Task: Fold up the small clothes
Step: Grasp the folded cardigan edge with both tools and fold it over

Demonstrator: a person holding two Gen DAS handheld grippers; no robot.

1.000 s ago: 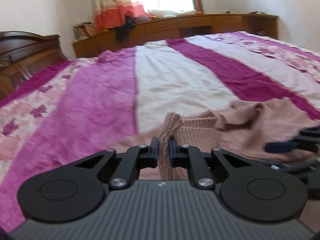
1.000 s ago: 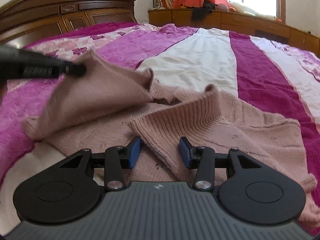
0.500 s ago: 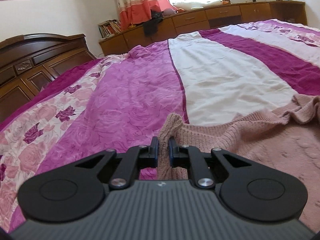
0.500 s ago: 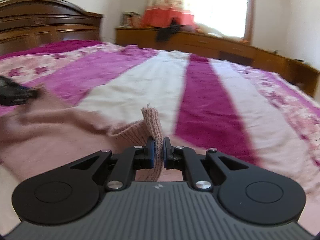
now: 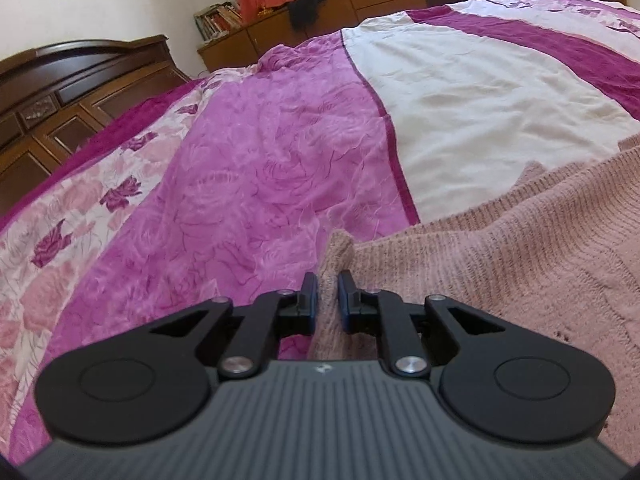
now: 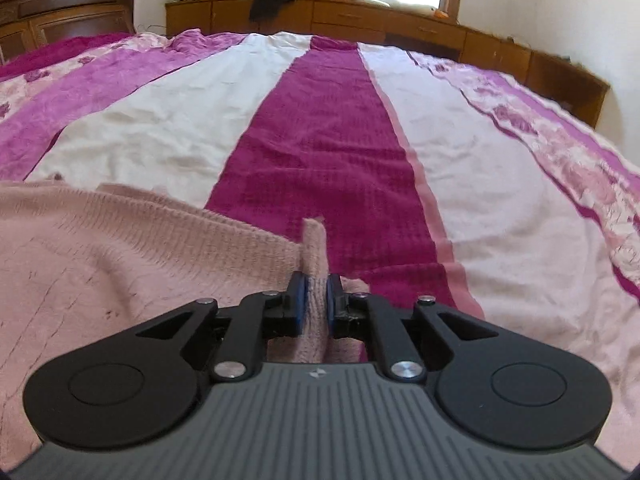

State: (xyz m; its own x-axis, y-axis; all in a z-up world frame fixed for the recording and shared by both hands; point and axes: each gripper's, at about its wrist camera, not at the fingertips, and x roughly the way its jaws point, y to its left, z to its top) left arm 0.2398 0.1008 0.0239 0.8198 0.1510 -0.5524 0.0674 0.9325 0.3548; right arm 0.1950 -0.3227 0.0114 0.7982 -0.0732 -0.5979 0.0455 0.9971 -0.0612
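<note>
Over the last second the pink knit sweater went from a bunched heap, with one flap lifted across the other, to a sheet drawn out between the two tools. The right gripper, open over the ribbed hem a second ago, had closed on a corner of the knit half a second back and held it at this moment. The left gripper had kept its pinch throughout. That probably meant the spreading step was nearly over and the folding proper could begin.

In the left wrist view the sweater filled the lower right of the frame, its corner standing up between the jaws at lower centre. In the right wrist view it lay across the lower left, a narrow tab rising from the closed jaws. The garment rested on the striped bed cover.
</note>
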